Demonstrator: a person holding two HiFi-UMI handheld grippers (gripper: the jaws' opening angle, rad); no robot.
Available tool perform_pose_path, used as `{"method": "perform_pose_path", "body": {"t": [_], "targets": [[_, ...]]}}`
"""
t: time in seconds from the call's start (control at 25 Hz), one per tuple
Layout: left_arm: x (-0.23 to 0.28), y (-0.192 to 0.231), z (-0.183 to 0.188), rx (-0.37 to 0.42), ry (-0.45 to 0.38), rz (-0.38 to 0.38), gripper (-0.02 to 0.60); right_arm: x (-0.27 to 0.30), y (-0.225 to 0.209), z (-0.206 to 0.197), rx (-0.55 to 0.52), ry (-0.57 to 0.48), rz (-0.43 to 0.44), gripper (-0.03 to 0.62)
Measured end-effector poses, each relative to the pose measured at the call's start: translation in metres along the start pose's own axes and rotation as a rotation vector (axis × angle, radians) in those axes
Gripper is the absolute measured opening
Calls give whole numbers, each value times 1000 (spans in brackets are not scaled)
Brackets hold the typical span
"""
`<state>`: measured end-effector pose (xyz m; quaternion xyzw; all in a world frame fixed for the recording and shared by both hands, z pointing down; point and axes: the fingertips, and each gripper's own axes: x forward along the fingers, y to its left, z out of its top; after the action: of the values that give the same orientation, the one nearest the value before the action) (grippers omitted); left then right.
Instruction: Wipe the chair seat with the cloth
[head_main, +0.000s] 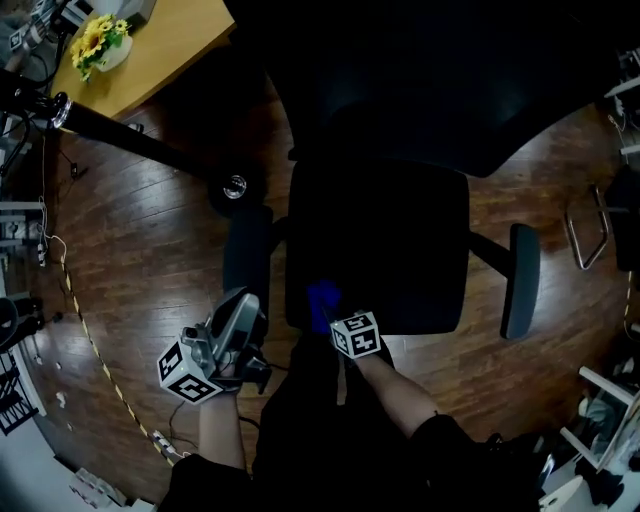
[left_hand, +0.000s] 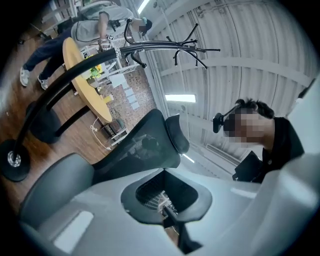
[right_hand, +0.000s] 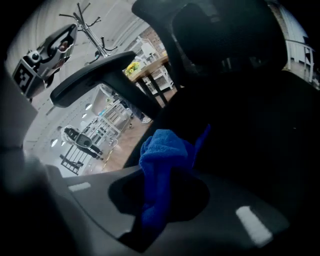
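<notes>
The black office chair's seat fills the middle of the head view. A blue cloth rests on the seat's front left part, and my right gripper is shut on it. In the right gripper view the cloth bunches up out of the closed jaws of the right gripper, against the dark seat. My left gripper hangs off the seat, beside the chair's left armrest. It is tilted upward, and in its own view the left gripper is shut with nothing in it.
The chair's backrest is at the far side and its right armrest is to the right. A round wooden table with yellow flowers stands at the top left. A black stand with a round base crosses the wood floor.
</notes>
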<state>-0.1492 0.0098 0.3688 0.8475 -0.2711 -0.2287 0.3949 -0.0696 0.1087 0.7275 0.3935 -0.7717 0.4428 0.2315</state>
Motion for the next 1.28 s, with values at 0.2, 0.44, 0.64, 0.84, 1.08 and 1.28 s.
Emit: {"method": "perform_pose_path", "body": {"t": [0.2, 0.44, 0.64, 0.84, 1.08, 1.28], "targets": [[32, -8, -17, -20, 57, -55, -8, -73, -104, -23, 86, -13, -205, 63], [73, -23, -40, -38, 136, -138, -8, -185, -202, -37, 180, -62, -421, 63], [91, -33, -51, -38, 173, -166, -8, -225, -231, -42, 198, -70, -491, 63], [96, -35, -60, -20, 199, -162, -8, -220, -232, -35, 213, -109, -513, 63], [91, -69, -49, 19, 228, -167, -8, -242, -110, 83, 145, -399, -187, 63], [112, -131, -12, 91, 188, -250, -8, -356, 13, 216, 25, -713, 94, 63]]}}
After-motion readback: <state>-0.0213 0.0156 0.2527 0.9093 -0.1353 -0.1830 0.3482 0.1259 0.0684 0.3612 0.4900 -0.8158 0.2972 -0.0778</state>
